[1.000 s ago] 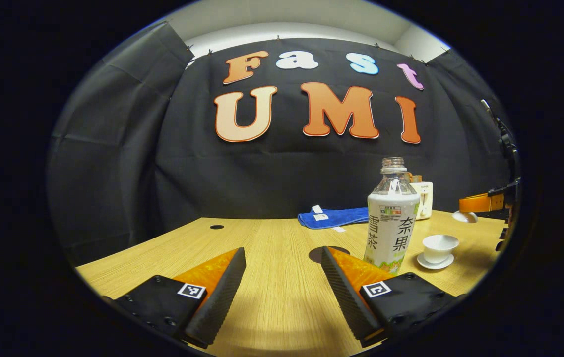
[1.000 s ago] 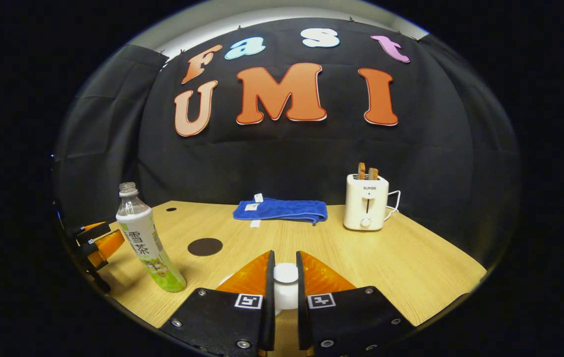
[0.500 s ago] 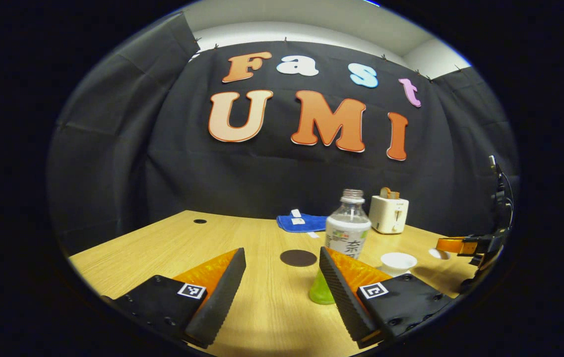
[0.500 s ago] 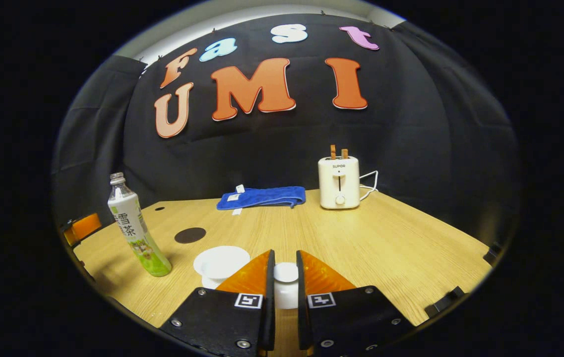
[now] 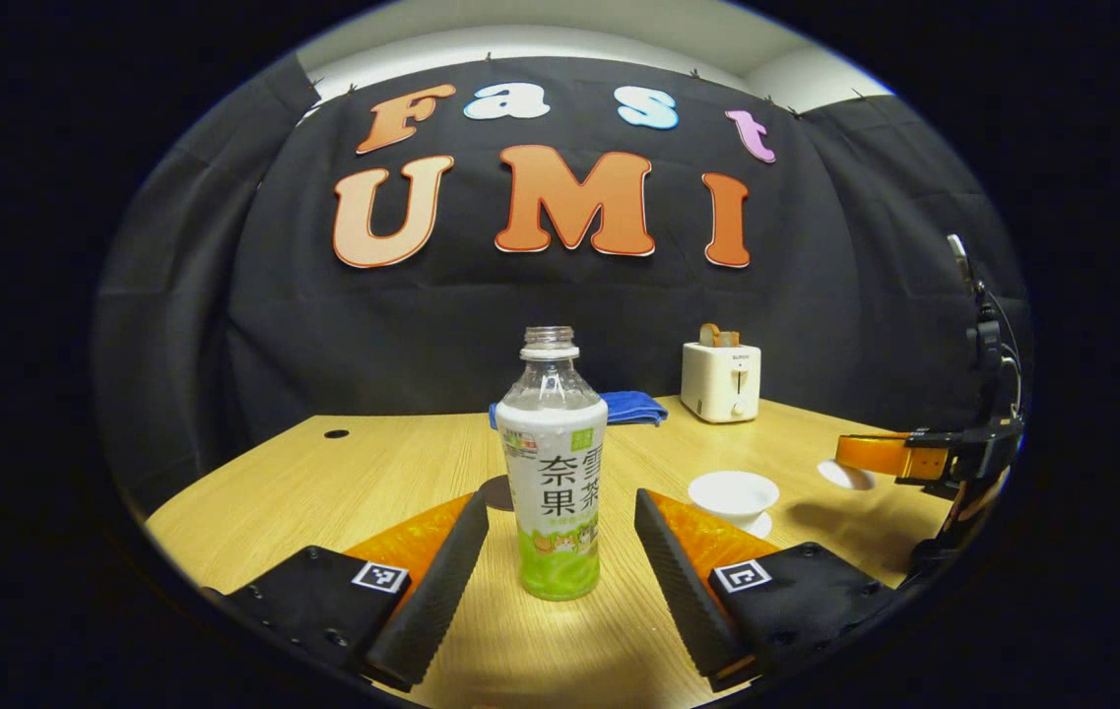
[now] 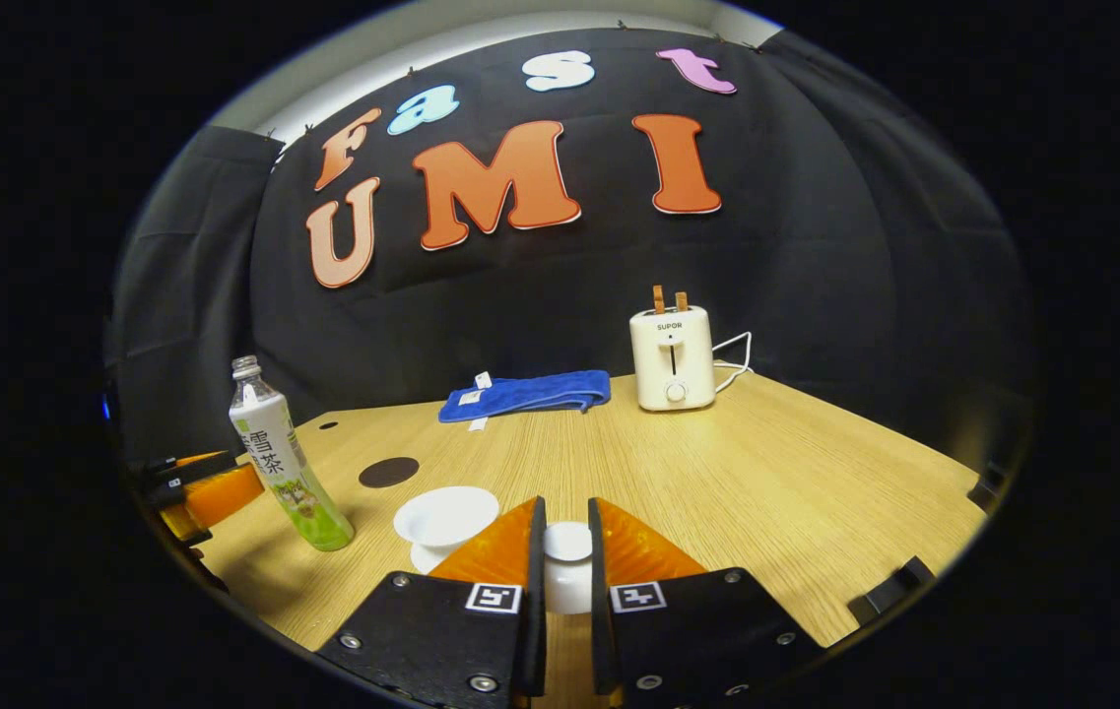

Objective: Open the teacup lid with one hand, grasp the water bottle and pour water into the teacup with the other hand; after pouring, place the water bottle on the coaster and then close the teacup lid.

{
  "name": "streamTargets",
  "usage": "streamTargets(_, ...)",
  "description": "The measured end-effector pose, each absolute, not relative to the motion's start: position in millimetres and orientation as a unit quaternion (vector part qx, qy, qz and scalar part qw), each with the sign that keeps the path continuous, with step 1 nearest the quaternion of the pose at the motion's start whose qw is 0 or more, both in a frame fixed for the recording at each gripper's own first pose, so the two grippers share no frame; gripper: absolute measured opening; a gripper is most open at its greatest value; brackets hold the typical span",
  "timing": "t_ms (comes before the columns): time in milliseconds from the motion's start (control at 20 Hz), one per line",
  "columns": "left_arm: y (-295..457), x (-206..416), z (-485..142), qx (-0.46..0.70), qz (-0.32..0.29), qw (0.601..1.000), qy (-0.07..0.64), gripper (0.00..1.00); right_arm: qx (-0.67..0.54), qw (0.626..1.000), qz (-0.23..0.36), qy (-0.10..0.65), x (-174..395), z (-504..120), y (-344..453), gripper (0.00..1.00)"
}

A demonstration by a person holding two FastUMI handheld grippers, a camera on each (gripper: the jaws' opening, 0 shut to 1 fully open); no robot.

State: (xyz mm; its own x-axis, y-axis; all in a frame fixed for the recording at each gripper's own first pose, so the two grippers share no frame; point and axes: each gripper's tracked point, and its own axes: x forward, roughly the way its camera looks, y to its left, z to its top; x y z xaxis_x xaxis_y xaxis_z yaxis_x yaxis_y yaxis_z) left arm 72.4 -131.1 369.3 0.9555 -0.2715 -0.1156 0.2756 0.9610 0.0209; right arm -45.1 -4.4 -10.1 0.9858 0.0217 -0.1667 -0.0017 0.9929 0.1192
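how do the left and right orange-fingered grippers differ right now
The left gripper stands open, its fingers either side of the clear plastic water bottle without touching it; the right gripper is shut on the white teacup lid. The left points at the upright bottle on the wooden table; the right holds the lid beside the open white teacup. Both have orange fingers with black pads.

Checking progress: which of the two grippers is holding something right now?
The right gripper, shut on the lid. The left gripper is open around the bottle.
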Motion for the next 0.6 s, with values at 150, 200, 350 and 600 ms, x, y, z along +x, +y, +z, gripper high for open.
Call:
streamTargets(150, -136.0, 86.1, 363.6, 0.032, -0.129, 0.989, 0.064, 0.97, 0.065, 0.994, 0.005, 0.084, -46.0, -9.0, -7.8, 0.18)
streamTargets(200, -136.8, 89.5, 361.9, 0.039, -0.127, 0.989, 0.066, 0.97, 0.066, 0.994, 0.005, 0.085, -46.5, -9.5, -9.2, 0.19)
streamTargets(350, -141.1, 101.9, 352.6, 0.049, -0.122, 0.988, 0.083, 0.97, 0.069, 0.994, 0.004, 0.085, -46.2, -9.7, -13.5, 0.18)
streamTargets(600, -143.2, 118.5, 336.0, 0.077, -0.114, 0.984, 0.112, 0.99, 0.07, 0.993, 0.001, 0.091, -46.5, -12.5, -20.5, 0.18)
